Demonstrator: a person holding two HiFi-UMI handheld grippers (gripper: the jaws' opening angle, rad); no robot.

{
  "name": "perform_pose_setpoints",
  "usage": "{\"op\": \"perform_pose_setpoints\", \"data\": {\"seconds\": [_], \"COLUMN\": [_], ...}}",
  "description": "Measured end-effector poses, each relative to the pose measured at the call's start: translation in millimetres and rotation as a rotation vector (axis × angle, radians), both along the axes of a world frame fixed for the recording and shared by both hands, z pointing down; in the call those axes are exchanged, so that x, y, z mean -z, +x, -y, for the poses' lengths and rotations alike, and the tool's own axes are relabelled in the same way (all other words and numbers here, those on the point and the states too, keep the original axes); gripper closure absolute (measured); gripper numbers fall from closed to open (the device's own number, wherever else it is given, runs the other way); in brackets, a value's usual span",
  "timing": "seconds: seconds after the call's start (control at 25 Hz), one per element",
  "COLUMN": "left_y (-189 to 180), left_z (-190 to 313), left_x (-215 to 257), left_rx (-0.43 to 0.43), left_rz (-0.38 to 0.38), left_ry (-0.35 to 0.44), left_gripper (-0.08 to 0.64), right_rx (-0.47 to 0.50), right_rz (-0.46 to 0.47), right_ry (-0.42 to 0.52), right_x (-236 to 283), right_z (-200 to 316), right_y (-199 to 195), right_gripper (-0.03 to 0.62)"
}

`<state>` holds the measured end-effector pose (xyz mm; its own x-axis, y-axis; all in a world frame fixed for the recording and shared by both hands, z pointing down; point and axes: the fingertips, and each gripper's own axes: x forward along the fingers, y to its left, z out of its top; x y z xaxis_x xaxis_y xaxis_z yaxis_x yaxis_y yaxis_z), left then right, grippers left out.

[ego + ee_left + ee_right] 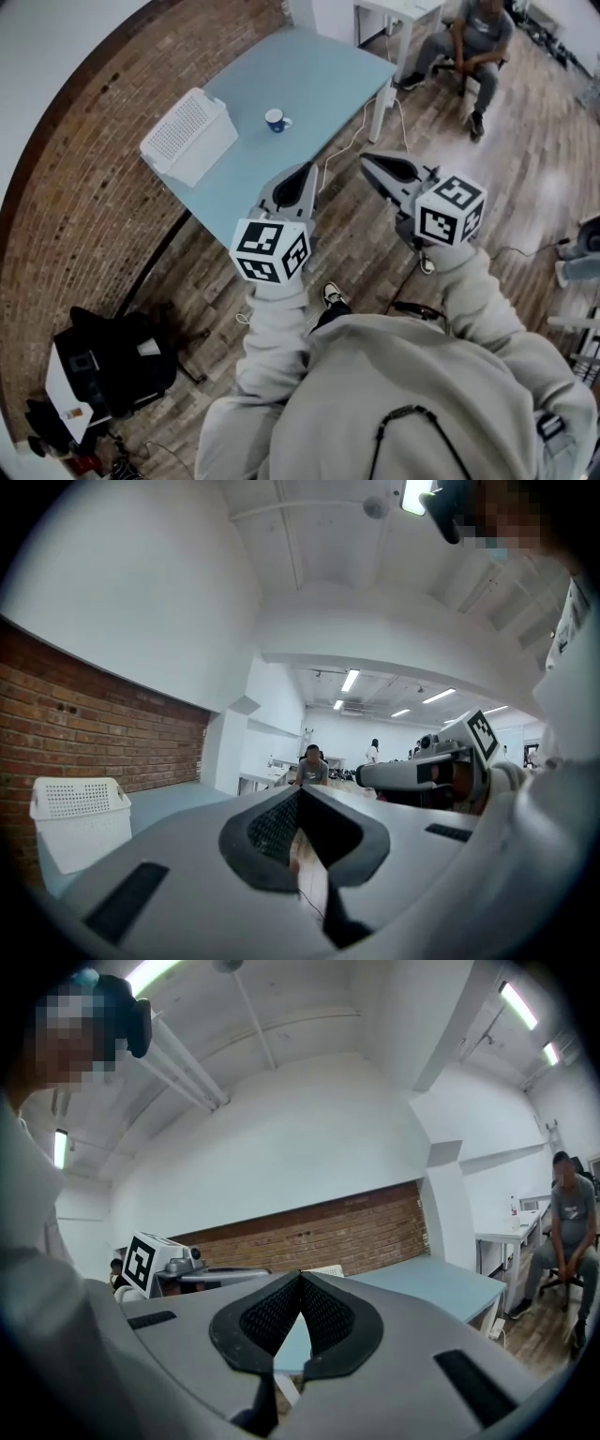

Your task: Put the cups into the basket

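Observation:
A small blue cup (277, 120) with a white inside stands near the middle of the light blue table (309, 84). A white perforated basket (187, 137) sits at the table's left end, also seen in the left gripper view (80, 817). My left gripper (298, 173) hovers off the table's near edge, shut with nothing in it. My right gripper (380, 167) is held over the wooden floor to the right of the table, jaws shut and empty. Both grippers are well short of the cup. The left gripper view (300, 799) and the right gripper view (300, 1283) show their tips touching.
A person sits on a chair (473, 42) beyond the table's far right corner. A white table (398, 14) stands behind. A cable (352, 136) trails over the floor by the table leg. Black bags and boxes (112, 361) lie at lower left. Brick wall lines the left side.

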<state>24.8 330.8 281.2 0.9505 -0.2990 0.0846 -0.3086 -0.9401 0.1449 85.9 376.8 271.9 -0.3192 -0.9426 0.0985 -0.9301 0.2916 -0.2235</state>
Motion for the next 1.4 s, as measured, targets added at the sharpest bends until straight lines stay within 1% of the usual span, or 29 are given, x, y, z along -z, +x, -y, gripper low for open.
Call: {"op": "perform_pose_setpoints", "data": {"seconds": [0.16,0.32,0.44,0.52,0.72,0.96,1.08,1.24,1.4], "left_y": [7.9,7.2,7.4,7.4,8.1,20.6,33.5,52.9,83.9], "left_z": [56.0,96.3,116.2,127.0,150.5,183.0,206.6,247.8,297.6], "left_x": [5.5,-5.3,-8.4,-10.4,-14.8,-14.2,-17.6,-17.1,-9.2], "left_rx": [0.014,0.014,-0.005,-0.017,-0.017,-0.009,-0.005,0.031,0.050], "left_rz": [0.002,0.014,0.016,0.017,0.008,0.006,0.020,0.020,0.009], "left_ry": [0.004,-0.016,-0.026,-0.027,-0.040,-0.029,-0.017,0.003,-0.003], "left_gripper": [0.565,0.565,0.565,0.565,0.565,0.565,0.565,0.565,0.565], "right_rx": [0.007,0.003,-0.016,-0.026,-0.036,0.002,0.013,0.032,0.044], "right_rz": [-0.002,0.000,0.009,-0.003,-0.013,-0.011,-0.009,-0.032,-0.026], "right_ry": [-0.002,-0.020,-0.029,-0.025,-0.031,-0.028,-0.013,-0.015,0.017], "right_x": [4.8,-6.2,-7.5,-5.5,-9.7,-9.6,-11.6,-23.0,-6.4], "right_z": [57.7,97.0,115.9,125.2,143.5,180.5,207.7,252.9,301.4], "right_y": [10.5,14.6,18.2,17.3,11.4,20.0,32.4,60.5,94.0], "right_gripper": [0.584,0.584,0.584,0.584,0.584,0.586,0.584,0.586,0.584]}}
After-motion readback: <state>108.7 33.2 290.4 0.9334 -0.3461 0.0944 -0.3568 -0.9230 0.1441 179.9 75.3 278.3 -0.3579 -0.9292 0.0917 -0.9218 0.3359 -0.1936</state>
